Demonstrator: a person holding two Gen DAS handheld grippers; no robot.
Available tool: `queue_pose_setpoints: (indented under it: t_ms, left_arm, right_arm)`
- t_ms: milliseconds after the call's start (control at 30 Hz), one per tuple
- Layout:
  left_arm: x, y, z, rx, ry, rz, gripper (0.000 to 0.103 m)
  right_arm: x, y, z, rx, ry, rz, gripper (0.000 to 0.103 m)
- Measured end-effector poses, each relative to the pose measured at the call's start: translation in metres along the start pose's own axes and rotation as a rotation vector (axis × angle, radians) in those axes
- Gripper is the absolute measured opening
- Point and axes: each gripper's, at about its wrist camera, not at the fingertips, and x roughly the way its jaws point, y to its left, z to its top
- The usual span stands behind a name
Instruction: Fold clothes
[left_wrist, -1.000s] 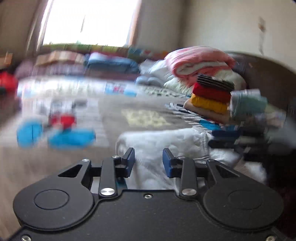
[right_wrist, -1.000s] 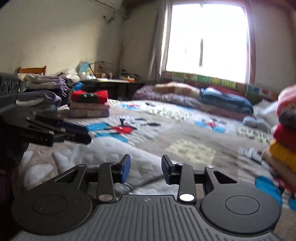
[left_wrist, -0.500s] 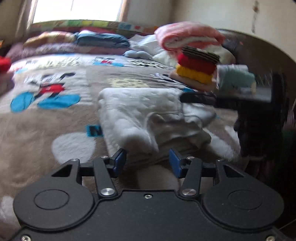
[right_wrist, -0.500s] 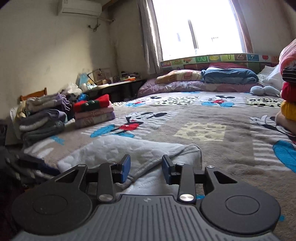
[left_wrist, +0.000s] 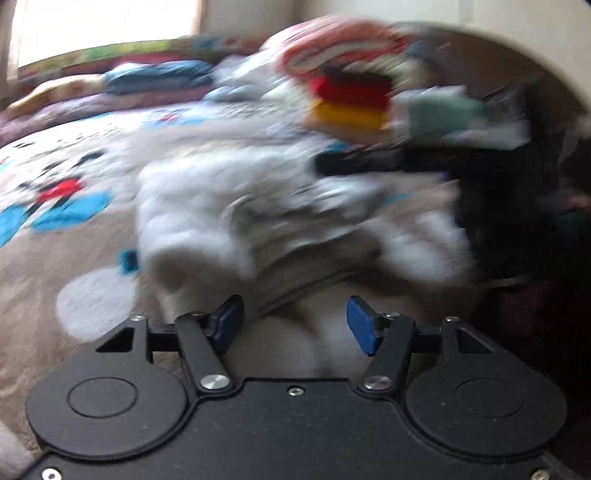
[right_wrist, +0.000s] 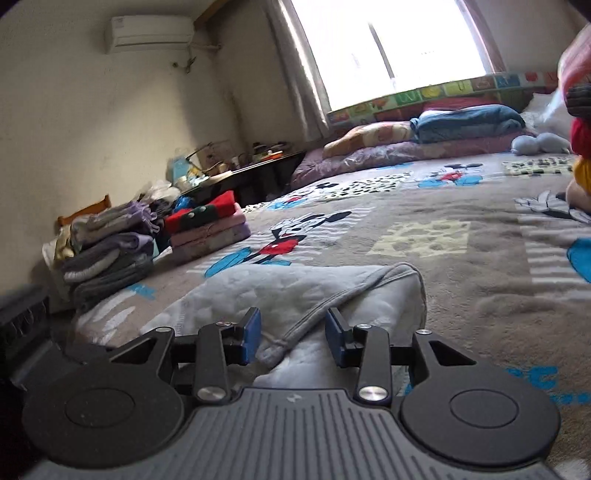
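A white quilted garment (left_wrist: 221, 206) lies folded on the bed, blurred in the left wrist view. My left gripper (left_wrist: 294, 306) hovers at its near edge with its jaws opening; the blue pads touch no cloth and only pale fabric shows in the gap. In the right wrist view the same garment (right_wrist: 295, 284) lies flat with a grey hem running toward me. My right gripper (right_wrist: 292, 317) is open low over that hem, its pads apart from the cloth. The dark bar (left_wrist: 369, 162) across the garment's far side looks like the other gripper.
The cartoon-print blanket (right_wrist: 443, 258) covers the bed. Folded stacks stand on it: red and yellow ones (left_wrist: 351, 99) at the right, red-green and pink ones (right_wrist: 207, 225) and grey-purple ones (right_wrist: 107, 251) at the left. Pillows (right_wrist: 465, 122) line the window side.
My left gripper's jaws have spread wider and it has come close to the white garment's near edge. The right gripper has rolled and sunk toward the garment's hem, its jaws much as before.
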Motion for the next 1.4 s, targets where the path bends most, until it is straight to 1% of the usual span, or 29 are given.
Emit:
queue_pose_setpoints:
  t_ms: [67,133,167,200,233,267,300,333,433,467,533,567,633,700,833,1000,1067,1167,1233,1267,1300,1367,1400]
  left_arm:
    - [-0.027,0.004,0.006,-0.028,-0.105,-0.035,0.060]
    - [-0.045,0.017,0.014,-0.098,-0.211,-0.047,0.060]
    - [-0.046,0.024,0.019,-0.128,-0.245,-0.037,0.060]
    - [-0.043,0.030,0.027,-0.128,-0.261,-0.011,0.060]
    - [-0.038,0.033,0.033,-0.107,-0.264,0.025,0.060]
    - [-0.031,0.036,0.038,-0.085,-0.262,0.055,0.058]
    - [-0.022,0.040,0.043,-0.072,-0.259,0.068,0.052]
    - [-0.013,0.045,0.047,-0.067,-0.255,0.071,0.050]
    - [0.017,0.058,0.051,-0.064,-0.232,0.097,0.048]
    - [0.027,0.062,0.049,-0.078,-0.215,0.101,0.046]
    - [0.042,0.067,0.038,-0.115,-0.154,0.107,0.046]
    - [0.048,0.065,0.028,-0.109,-0.127,0.124,0.045]
    - [0.053,0.055,0.012,-0.043,-0.131,0.178,0.045]
    - [0.060,0.050,0.013,-0.024,-0.126,0.212,0.047]
    - [0.062,0.052,0.003,-0.020,-0.153,0.220,0.048]
    - [0.060,0.049,0.009,-0.019,-0.148,0.214,0.048]
    - [0.046,0.046,0.016,-0.021,-0.147,0.206,0.047]
    - [0.017,0.035,0.022,0.019,-0.187,0.210,0.047]
    - [0.001,0.032,0.022,0.010,-0.210,0.202,0.047]
    - [-0.002,0.032,0.020,-0.005,-0.206,0.193,0.047]
    - [-0.002,0.031,0.017,-0.014,-0.192,0.189,0.047]
    - [0.014,0.030,0.009,0.004,-0.096,0.212,0.047]
    - [0.027,0.031,0.003,0.012,-0.035,0.227,0.047]
  right_arm:
    - [-0.010,0.004,0.004,-0.019,-0.052,0.004,0.040]
    - [-0.020,0.005,0.007,-0.037,-0.099,-0.011,0.038]
    - [-0.023,0.006,0.009,-0.054,-0.112,-0.026,0.038]
    - [-0.024,0.006,0.010,-0.072,-0.118,-0.041,0.038]
    - [-0.023,0.006,0.010,-0.089,-0.115,-0.052,0.038]
    - [-0.022,0.006,0.010,-0.105,-0.109,-0.061,0.038]
    - [-0.020,0.007,0.009,-0.123,-0.102,-0.070,0.038]
    - [-0.016,0.008,0.009,-0.144,-0.093,-0.078,0.038]
    - [-0.005,0.013,0.005,-0.208,-0.067,-0.102,0.038]
    - [-0.001,0.015,0.003,-0.228,-0.058,-0.109,0.038]
    - [0.011,0.013,-0.004,-0.225,-0.001,-0.118,0.038]
    - [0.017,0.011,-0.008,-0.220,0.032,-0.122,0.038]
    - [0.024,0.010,-0.017,-0.219,0.060,-0.122,0.038]
    - [0.030,0.009,-0.025,-0.221,0.082,-0.120,0.038]
    - [0.028,0.001,-0.031,-0.176,0.065,-0.093,0.038]
    - [0.026,0.007,-0.030,-0.204,0.069,-0.109,0.038]
    - [0.020,0.013,-0.026,-0.215,0.063,-0.114,0.039]
    - [-0.001,0.023,-0.016,-0.215,0.021,-0.114,0.037]
    - [-0.015,0.029,-0.011,-0.225,-0.007,-0.135,0.037]
    - [-0.020,0.030,-0.009,-0.224,-0.015,-0.140,0.037]
    - [-0.022,0.029,-0.009,-0.214,-0.006,-0.145,0.035]
    - [-0.019,0.025,-0.014,-0.194,0.043,-0.167,0.029]
    - [-0.014,0.023,-0.020,-0.190,0.090,-0.187,0.029]
